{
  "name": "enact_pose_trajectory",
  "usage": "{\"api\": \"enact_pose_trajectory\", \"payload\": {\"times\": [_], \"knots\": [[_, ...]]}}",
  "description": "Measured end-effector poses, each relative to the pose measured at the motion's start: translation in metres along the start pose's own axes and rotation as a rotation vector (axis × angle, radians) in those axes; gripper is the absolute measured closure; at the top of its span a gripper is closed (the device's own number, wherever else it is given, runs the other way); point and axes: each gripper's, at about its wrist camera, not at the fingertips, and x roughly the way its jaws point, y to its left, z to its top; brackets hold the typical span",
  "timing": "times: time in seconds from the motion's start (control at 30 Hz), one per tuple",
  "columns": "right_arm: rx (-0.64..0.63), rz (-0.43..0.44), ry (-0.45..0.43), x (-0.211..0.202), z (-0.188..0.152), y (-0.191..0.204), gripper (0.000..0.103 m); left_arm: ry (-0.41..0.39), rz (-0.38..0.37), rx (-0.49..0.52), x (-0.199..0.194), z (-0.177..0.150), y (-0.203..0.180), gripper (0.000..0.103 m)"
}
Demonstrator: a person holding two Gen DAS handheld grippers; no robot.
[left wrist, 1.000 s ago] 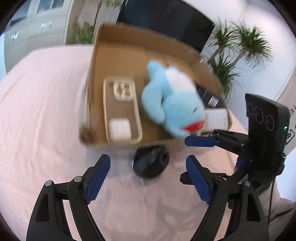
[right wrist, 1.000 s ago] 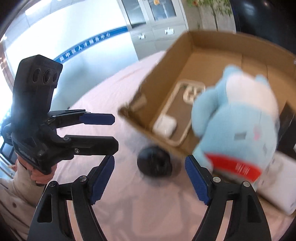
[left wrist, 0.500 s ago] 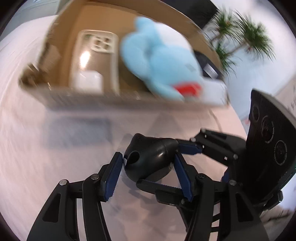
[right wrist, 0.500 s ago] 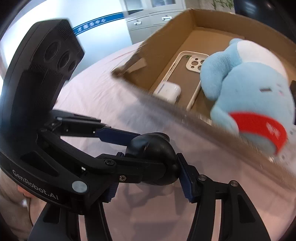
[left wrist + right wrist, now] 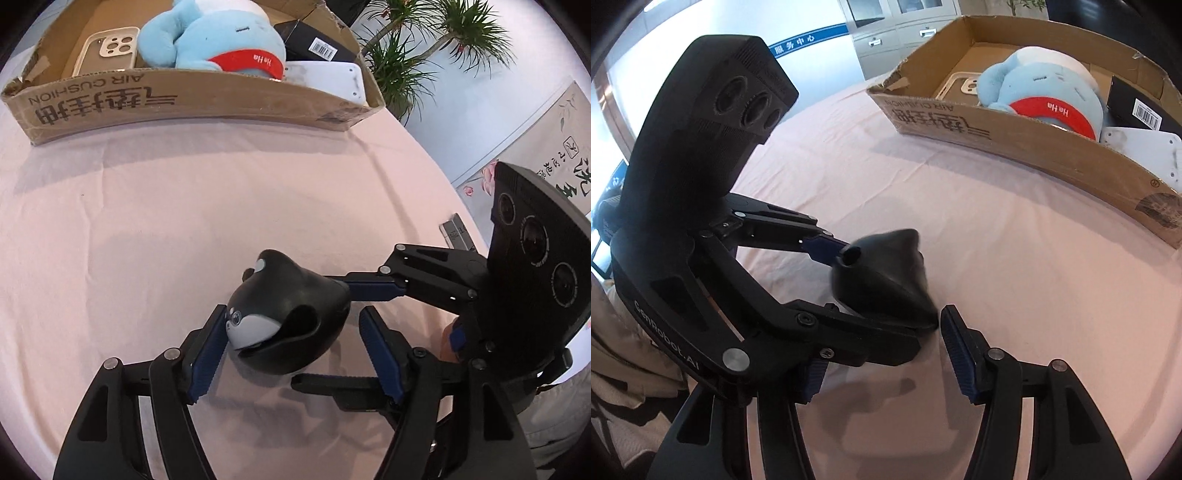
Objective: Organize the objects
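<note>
A black whale-shaped toy (image 5: pixel 288 321) with a grey face lies on the pink tablecloth; it also shows in the right wrist view (image 5: pixel 886 280). My left gripper (image 5: pixel 295 354) is open, with the toy between its fingers; the left pad touches the toy and the right pad stands apart. My right gripper (image 5: pixel 882 354) is open around the toy from the other side; its fingers cross those of the left gripper. The cardboard box (image 5: pixel 192 99) stands beyond and holds a blue plush (image 5: pixel 218 40), a phone case (image 5: pixel 107 48), a black box and a white box.
The pink tablecloth (image 5: pixel 184 206) covers the table between the toy and the box. Potted palms (image 5: pixel 417 55) stand behind the box at the right. Grey cabinets (image 5: pixel 905 33) line the far wall. A small grey object (image 5: pixel 456 236) lies at the table's right edge.
Both grippers have come down and pulled back from the box, and now straddle the black toy. The left gripper's fingers have spread slightly wider than half a second ago.
</note>
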Motion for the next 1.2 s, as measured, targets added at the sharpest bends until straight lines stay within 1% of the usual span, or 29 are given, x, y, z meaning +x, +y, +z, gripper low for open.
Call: {"api": "enact_pose_trajectory", "payload": {"times": [0.07,0.1,0.13,0.17,0.27,0.3,0.33,0.47,0.57,1.2], "knots": [[-0.003,0.009,-0.015,-0.003,-0.005,0.004,0.046,-0.016,-0.002,-0.004,-0.004,-0.003,0.0,0.033],[-0.005,0.008,-0.018,-0.002,-0.002,0.004,0.046,-0.022,-0.003,-0.007,-0.004,-0.002,0.0,0.033],[-0.011,0.003,-0.021,0.007,0.008,0.01,0.046,-0.029,-0.002,-0.008,-0.003,-0.003,0.001,0.033],[-0.012,0.0,-0.024,0.009,0.011,0.011,0.046,-0.036,0.01,-0.009,-0.002,-0.004,0.001,0.038],[-0.017,-0.03,-0.027,0.012,0.014,0.017,0.046,-0.06,0.056,0.023,0.0,-0.007,-0.005,0.038],[-0.029,-0.045,-0.026,0.014,0.014,0.019,0.048,-0.062,0.064,0.031,0.0,-0.008,-0.007,0.038],[-0.038,-0.054,-0.029,0.018,0.015,0.021,0.048,-0.061,0.063,0.031,0.0,-0.009,-0.007,0.038],[-0.018,-0.034,-0.032,0.014,0.011,0.019,0.049,-0.058,0.036,0.018,0.001,-0.012,-0.004,0.038],[-0.01,-0.037,-0.037,0.016,0.012,0.018,0.049,-0.055,0.025,0.003,0.006,-0.01,-0.003,0.038],[0.003,-0.039,-0.037,0.014,0.01,0.015,0.049,-0.054,0.021,-0.007,0.009,-0.008,-0.004,0.038]]}}
